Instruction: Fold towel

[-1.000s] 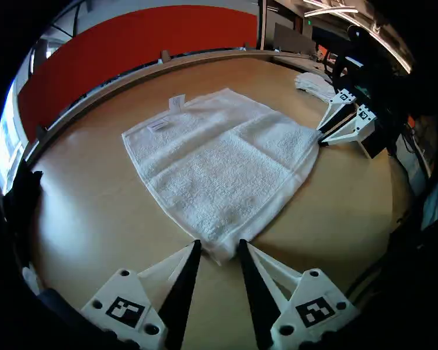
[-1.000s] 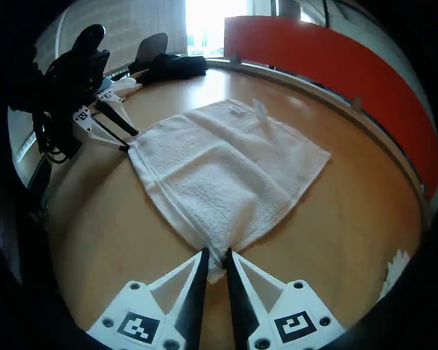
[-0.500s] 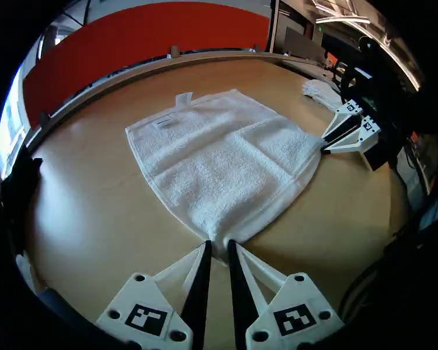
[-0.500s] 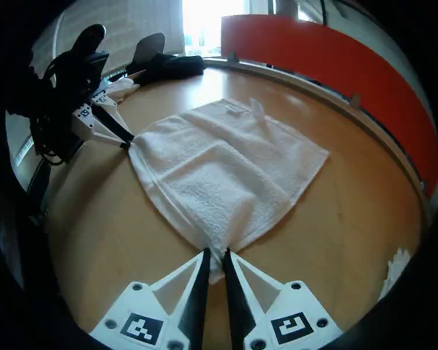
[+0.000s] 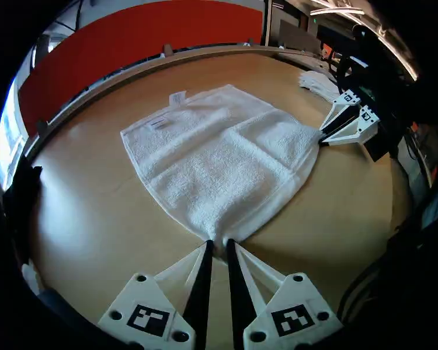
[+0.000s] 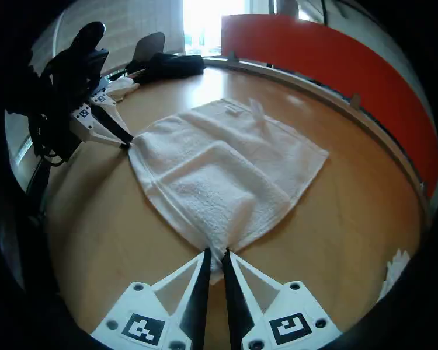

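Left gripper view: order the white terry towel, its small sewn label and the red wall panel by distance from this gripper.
1. White terry towel: corner pinched in the left gripper.
2. Small sewn label: towel's far left.
3. Red wall panel: beyond the table's edge.

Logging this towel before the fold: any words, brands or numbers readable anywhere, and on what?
No text can be read.
The label and tag on the towel: print too small to read.
The markers on the left gripper and right gripper: black-and-white patterns, no words.
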The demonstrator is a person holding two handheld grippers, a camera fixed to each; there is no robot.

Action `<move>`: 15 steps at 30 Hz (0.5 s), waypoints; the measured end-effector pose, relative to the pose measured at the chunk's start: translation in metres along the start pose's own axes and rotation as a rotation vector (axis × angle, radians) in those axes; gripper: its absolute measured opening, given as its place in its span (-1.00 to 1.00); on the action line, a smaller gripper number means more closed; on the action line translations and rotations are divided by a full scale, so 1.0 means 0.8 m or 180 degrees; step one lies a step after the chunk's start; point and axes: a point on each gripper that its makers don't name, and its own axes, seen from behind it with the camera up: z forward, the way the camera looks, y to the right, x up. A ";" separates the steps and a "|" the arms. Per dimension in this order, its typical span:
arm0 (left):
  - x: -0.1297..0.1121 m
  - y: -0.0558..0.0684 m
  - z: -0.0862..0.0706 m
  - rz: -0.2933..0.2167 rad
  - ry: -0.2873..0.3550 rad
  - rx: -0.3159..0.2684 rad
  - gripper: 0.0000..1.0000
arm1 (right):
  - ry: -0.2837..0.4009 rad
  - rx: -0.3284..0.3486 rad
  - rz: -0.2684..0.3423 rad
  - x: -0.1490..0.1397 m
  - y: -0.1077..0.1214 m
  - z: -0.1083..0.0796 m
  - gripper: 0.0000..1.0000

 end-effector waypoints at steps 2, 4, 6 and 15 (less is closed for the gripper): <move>0.001 -0.002 -0.001 -0.0008 -0.0025 -0.0014 -0.64 | 0.0001 0.0004 -0.0004 0.000 0.000 -0.001 -0.70; 0.001 -0.003 0.000 -0.0031 -0.0035 -0.0023 -0.67 | 0.0001 0.0013 -0.0006 0.000 -0.001 -0.001 -0.70; 0.000 -0.003 0.001 -0.0037 -0.0039 -0.0021 -0.75 | 0.0001 0.0022 -0.0008 0.000 -0.002 -0.002 -0.71; 0.002 -0.002 0.000 -0.0031 -0.0052 0.0021 -0.79 | 0.0039 0.0048 -0.0011 0.006 -0.005 -0.006 -0.74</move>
